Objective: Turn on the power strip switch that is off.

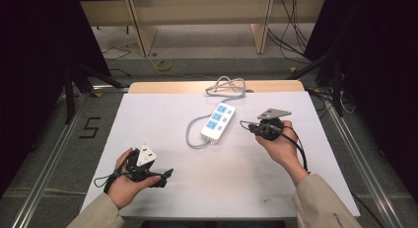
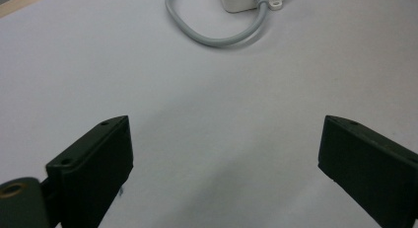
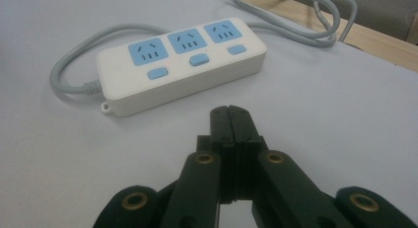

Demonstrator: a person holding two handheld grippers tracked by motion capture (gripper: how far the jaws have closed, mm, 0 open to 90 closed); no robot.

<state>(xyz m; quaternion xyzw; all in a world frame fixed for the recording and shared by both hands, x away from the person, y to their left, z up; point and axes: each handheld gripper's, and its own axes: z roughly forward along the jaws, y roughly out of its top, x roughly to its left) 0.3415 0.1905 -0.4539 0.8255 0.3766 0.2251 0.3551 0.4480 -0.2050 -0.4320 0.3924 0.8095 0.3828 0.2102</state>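
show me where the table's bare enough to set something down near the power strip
Bare white table lies between the left claw and right claw, and left of the power strip. Crowded: the far edge, where the grey cord coils.

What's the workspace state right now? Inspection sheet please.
Surface: white sheet over a wooden table, bare except below.
Job's things: white three-socket power strip with blue outlets and switches, lying flat mid-table.
Clutter: nothing seen.
Grippers: left gripper open, held low over bare sheet; right gripper shut, empty, pointing at the strip, apart from it.
Cables: strip's grey cord loops off its near end and lies coiled at the far edge.
Surroundings: wooden shelving, loose floor wires, dark curtains.
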